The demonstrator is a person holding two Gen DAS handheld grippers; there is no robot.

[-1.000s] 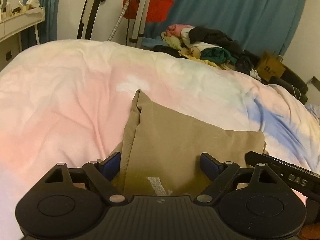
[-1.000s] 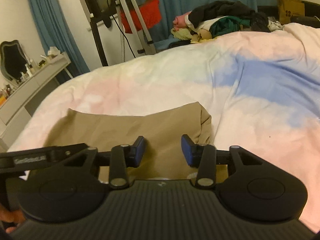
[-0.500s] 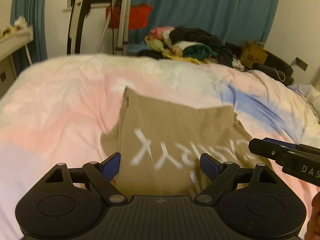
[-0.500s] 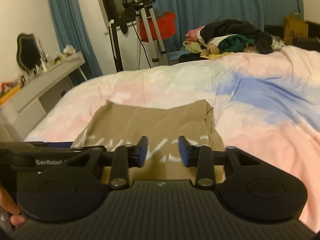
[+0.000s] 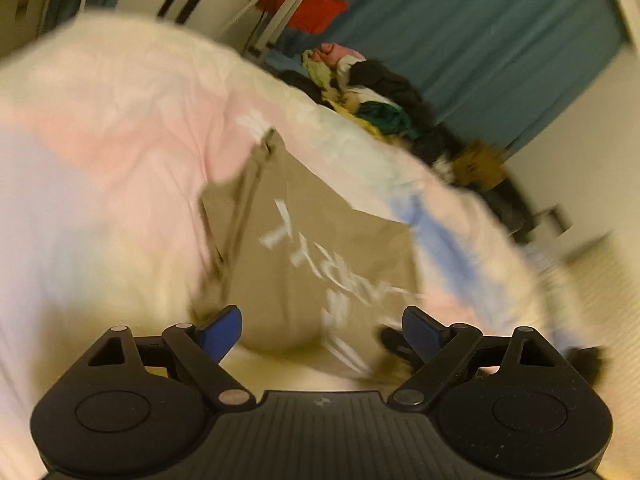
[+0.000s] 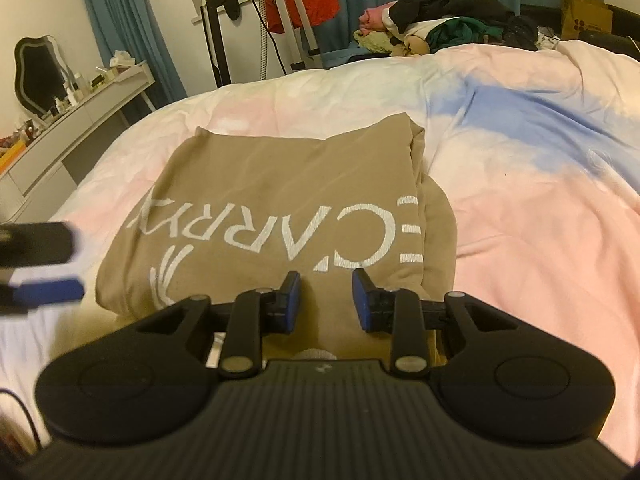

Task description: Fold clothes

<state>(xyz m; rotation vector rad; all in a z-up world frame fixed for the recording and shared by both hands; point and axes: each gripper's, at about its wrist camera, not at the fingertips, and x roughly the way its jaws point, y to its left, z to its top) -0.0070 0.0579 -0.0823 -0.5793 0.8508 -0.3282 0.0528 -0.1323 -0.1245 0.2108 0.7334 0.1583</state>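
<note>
Tan shirt (image 6: pixel 280 200) now further unfolded, lettering exposed; both grippers' fingers (image 5: pixel 222 332) (image 6: pixel 290 304) spread, empty.

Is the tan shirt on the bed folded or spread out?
Folded. The tan shirt lies as a compact rectangle on the bed, with layered edges doubled along its right side.

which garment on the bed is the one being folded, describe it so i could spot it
On the pastel pink-and-blue duvet, just ahead of the right gripper, lies a folded tan shirt. Its white block lettering sets it apart from the dark clothes pile behind the bed.
</note>
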